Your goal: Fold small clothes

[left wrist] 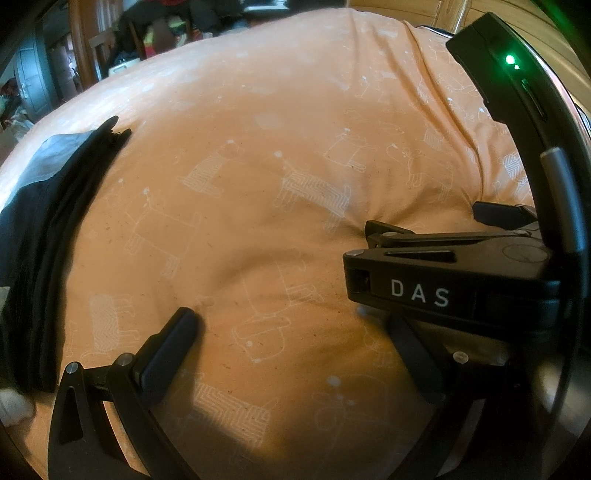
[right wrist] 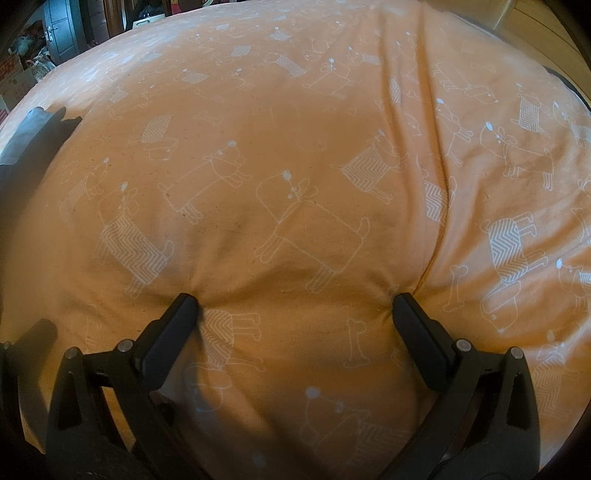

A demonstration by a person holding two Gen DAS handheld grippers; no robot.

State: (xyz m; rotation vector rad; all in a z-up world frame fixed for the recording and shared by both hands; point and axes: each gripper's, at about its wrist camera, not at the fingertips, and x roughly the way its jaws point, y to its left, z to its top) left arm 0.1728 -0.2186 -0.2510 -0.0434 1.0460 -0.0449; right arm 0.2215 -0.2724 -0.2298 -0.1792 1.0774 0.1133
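Note:
A stack of dark folded clothes [left wrist: 44,240] with a grey piece on top lies at the left edge of the orange bedcover [left wrist: 258,129]; in the right wrist view the dark clothes [right wrist: 29,140] show only at the far left. My left gripper [left wrist: 295,328] is open, its fingertips resting on the cover a little right of the stack. The black body marked DAS [left wrist: 443,284] of the other gripper crosses in front and hides part of the left gripper's right finger. My right gripper [right wrist: 293,306] is open, both tips pressing dents into the bare bedcover [right wrist: 295,166].
The orange cover printed with white dogs lies over a soft bed with a long crease [right wrist: 439,221] on the right. Cluttered furniture and a dark door [left wrist: 33,85] stand beyond the far left edge. A wooden surface [left wrist: 535,22] shows at the top right.

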